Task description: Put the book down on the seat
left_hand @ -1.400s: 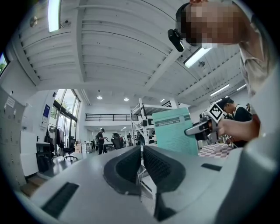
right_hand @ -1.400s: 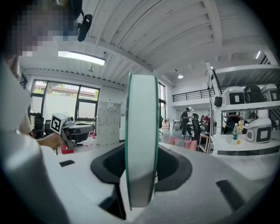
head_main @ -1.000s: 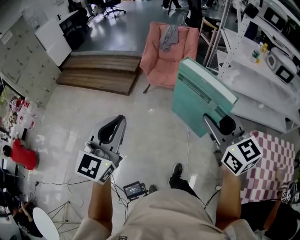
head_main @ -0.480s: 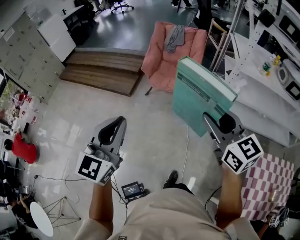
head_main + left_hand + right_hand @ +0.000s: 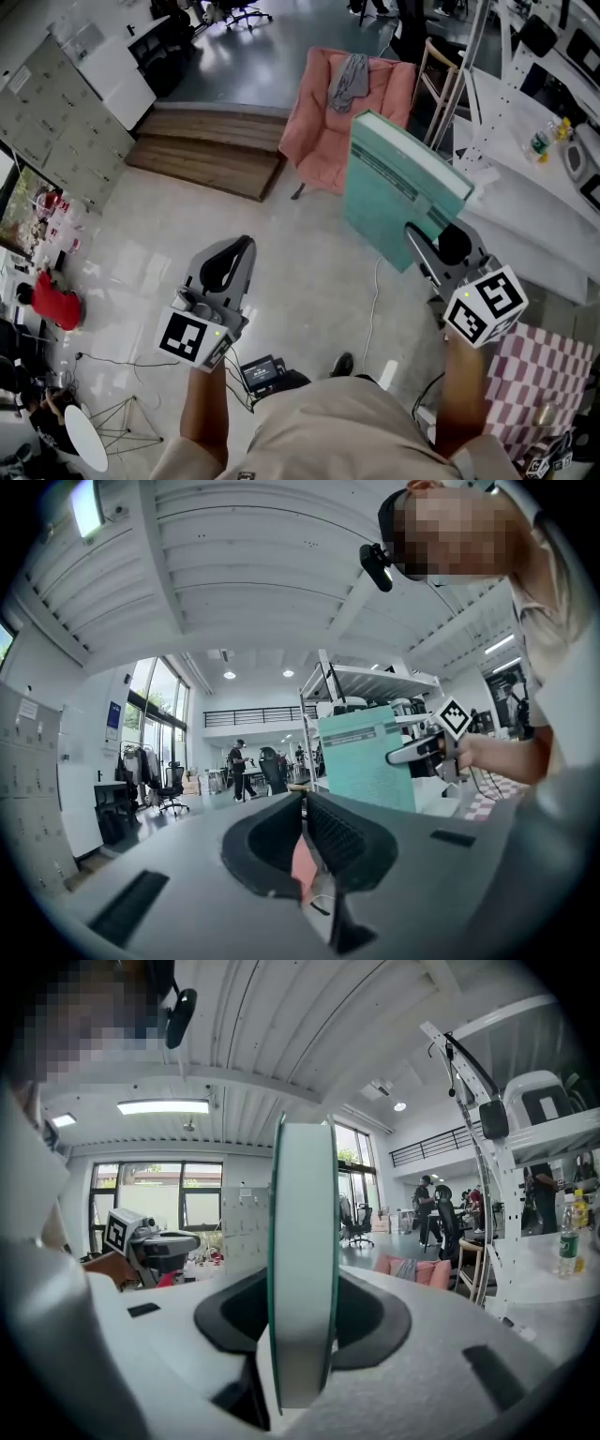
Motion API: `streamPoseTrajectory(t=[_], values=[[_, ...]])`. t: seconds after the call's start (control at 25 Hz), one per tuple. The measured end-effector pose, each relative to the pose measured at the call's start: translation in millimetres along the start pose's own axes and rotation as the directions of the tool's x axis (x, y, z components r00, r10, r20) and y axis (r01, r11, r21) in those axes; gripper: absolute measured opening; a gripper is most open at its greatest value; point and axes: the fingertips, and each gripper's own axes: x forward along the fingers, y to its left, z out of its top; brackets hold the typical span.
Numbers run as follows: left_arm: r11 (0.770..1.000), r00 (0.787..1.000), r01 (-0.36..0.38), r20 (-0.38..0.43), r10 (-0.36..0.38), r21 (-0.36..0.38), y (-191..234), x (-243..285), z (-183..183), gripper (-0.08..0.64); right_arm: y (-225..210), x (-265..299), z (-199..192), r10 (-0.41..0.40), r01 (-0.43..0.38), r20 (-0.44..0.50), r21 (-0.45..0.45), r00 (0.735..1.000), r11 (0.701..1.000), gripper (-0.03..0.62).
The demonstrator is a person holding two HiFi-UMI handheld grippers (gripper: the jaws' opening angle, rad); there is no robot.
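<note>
Forearms are stretched forward from the body, the left forearm (image 5: 204, 412) on one side and the right forearm (image 5: 461, 394) on the other, both bare. The left claw (image 5: 240, 246) is pointed to the far side over the pale floor (image 5: 309, 281). Its jaws are pressed together at the tips and nothing is carried between them. The right claw (image 5: 419, 246) is clamped on the near lower corner of the teal book (image 5: 394, 187). The book is held in the air, upright and a little tilted, with its pale page edge on the far side. It is near the pink armchair (image 5: 323, 122) but apart from its seat, and it is not yet laid down. A grey cloth (image 5: 349, 80) is hung over the back of the armchair.

The right side of the armchair is covered by the book in the head view. In the right gripper view the book is seen only edge-on between the jaws, so its cover is hidden there. The print on the cover is too small to be read. In the left gripper view only a pink strip is seen below the closed jaws.
</note>
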Motion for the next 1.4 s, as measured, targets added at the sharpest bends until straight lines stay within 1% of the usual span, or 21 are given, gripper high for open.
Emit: streamPoseTrajectory(t=[0.12,0.28,0.44,0.52,0.68,0.84,1.08,1.4], values=[[1.000,1.000,0.010,0.008,-0.010,-0.002,-3.1,18.0,1.6,0.021,-15.9,3.0,0.3,-0.008,0.008,0.006,0.004,1.000,1.000,0.155],[1.000,1.000,0.023,-0.012,-0.023,-0.007,4.1,41.2,-6.2,0.021,-31.6,12.0,-1.1,-0.021,0.021,0.006,0.013,1.000,1.000,0.155],[0.997,0.997,0.076,0.006,-0.076,-0.010,19.0,74.1,-13.7,0.021,-47.6,26.0,-1.6,-0.059,0.059,-0.004,0.008,0.998,0.998,0.155],[0.995,0.995,0.101,0.028,-0.101,-0.017,31.5,93.8,-16.0,0.021,-56.6,36.6,-1.5,-0.085,0.085,-0.007,0.001,0.996,0.996,0.155],[0.988,0.986,0.155,0.067,-0.153,-0.022,66.2,141.0,-20.9,0.021,-80.8,68.5,-2.1,-0.150,0.150,-0.015,0.003,0.989,0.989,0.155],[0.979,0.975,0.205,0.091,-0.203,-0.019,113.3,187.2,-17.3,0.021,-98.5,113.4,6.6,-0.196,0.196,-0.023,0.016,0.980,0.980,0.155],[0.963,0.959,0.269,0.089,-0.268,-0.007,176.7,247.9,-19.0,0.021,-121.0,182.8,22.1,-0.243,0.243,-0.021,0.033,0.970,0.969,0.155],[0.950,0.947,0.311,0.091,-0.308,-0.024,245.5,302.2,-34.1,0.020,-144.7,259.3,28.2,-0.284,0.286,-0.047,0.043,0.958,0.957,0.155]])
